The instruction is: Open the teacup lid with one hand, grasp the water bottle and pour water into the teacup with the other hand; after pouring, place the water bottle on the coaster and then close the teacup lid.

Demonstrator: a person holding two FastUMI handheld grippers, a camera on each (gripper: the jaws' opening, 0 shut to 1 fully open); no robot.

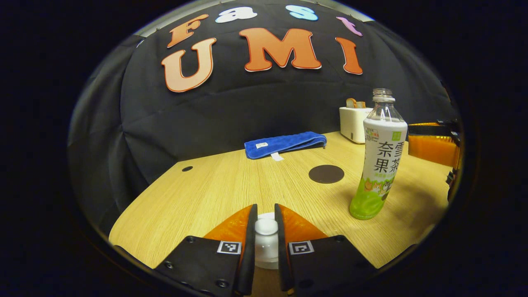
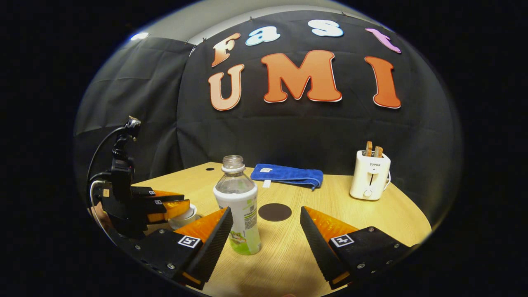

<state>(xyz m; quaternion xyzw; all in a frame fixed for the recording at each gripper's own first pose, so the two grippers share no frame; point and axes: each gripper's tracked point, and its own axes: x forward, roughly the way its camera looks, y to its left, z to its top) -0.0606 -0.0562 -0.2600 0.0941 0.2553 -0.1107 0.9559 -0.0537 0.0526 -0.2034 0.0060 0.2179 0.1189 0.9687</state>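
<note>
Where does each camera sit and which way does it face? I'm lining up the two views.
Left gripper view: rides the left tool, looking across the table at the booth wall; its fingers clamp the teacup lid.
Right gripper view: rides the right tool, facing the same wall; its open fingers flank the water bottle; the left tool sits at its left.
Shared: bottle, coaster, blue towel, toaster.

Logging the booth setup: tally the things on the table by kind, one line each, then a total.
Water bottle: 1
Teacup with lid: 1
Coaster: 1
Blue towel: 1
Toaster: 1
Total: 5
</note>
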